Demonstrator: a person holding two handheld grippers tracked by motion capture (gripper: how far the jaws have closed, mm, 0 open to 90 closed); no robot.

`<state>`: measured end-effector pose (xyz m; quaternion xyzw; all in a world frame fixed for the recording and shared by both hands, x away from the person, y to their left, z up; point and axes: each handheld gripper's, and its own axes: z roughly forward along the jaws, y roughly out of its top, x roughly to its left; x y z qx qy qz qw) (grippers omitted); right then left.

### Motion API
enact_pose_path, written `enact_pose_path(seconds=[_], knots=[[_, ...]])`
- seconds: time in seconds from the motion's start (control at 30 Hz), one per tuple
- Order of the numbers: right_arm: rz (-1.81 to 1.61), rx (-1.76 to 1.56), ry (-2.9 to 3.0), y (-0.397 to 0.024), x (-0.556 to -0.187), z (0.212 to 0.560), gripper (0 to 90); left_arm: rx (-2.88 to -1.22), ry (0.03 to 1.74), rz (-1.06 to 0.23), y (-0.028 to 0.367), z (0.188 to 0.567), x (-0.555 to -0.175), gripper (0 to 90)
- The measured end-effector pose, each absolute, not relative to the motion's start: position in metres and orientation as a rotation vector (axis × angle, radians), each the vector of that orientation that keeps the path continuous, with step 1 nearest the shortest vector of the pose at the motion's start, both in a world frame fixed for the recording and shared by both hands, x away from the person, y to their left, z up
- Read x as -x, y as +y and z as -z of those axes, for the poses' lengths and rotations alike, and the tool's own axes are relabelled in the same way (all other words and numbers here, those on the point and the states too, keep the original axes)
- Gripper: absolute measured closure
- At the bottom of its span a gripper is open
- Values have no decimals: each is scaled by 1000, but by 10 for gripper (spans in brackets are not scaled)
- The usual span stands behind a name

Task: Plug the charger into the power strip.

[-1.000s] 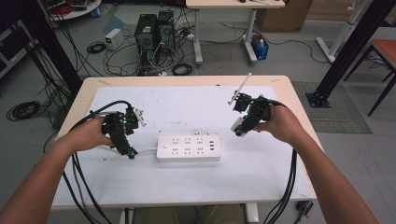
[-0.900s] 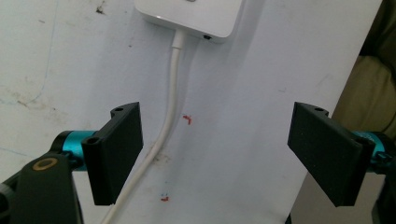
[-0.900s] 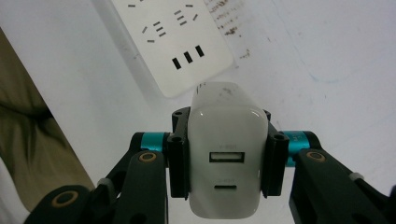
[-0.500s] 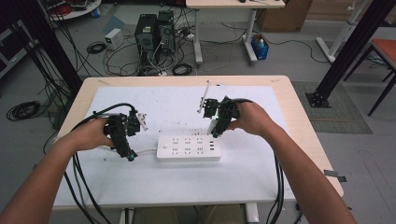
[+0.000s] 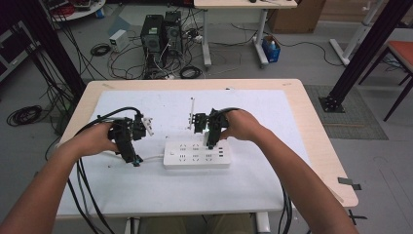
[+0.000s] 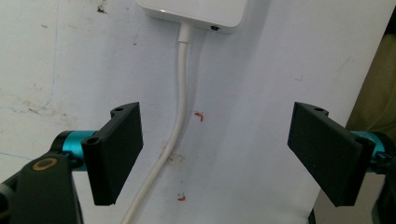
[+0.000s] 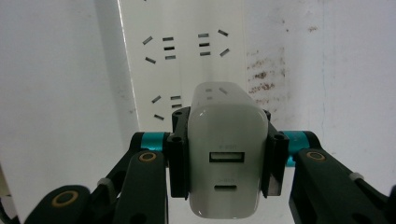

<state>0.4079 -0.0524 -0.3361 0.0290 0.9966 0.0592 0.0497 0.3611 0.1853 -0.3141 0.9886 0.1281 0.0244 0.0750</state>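
White-covered table [image 5: 146,195] underfoot of everything, forearms entering from the near edge; left gripper [image 5: 130,152] low beside the white power strip [image 5: 197,155], jaws spread wide over the strip's white cord [image 6: 180,112], touching nothing; right gripper [image 5: 211,139] above the strip's right half, clamped tight on a white USB charger [image 7: 227,154], ports facing the camera, sockets just beyond. Farther off, past the table: grey floor [image 5: 302,63], tangled cables, two computer towers [image 5: 159,31].
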Motion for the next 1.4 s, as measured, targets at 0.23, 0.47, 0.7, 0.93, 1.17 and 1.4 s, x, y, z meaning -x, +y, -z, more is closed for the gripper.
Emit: enact_pose_path(seconds=[0.23,0.47,0.7,0.93,1.17,1.4], knots=[[-146,-19,3059,-45,-412,346,622,-2970,365,-78,184,315,-362,182],[-113,40,3072,-43,-415,355,622,-2963,369,-73,185,314,-362,182],[-109,89,3076,-40,-416,358,624,-2944,396,-68,188,314,-363,183],[-85,56,3084,-38,-417,366,626,-2942,407,-49,189,316,-363,182],[-127,-12,3137,-41,-425,366,628,-2936,421,-50,191,317,-363,183],[-130,18,3092,-40,-418,368,629,-2932,434,-47,192,319,-364,182]])
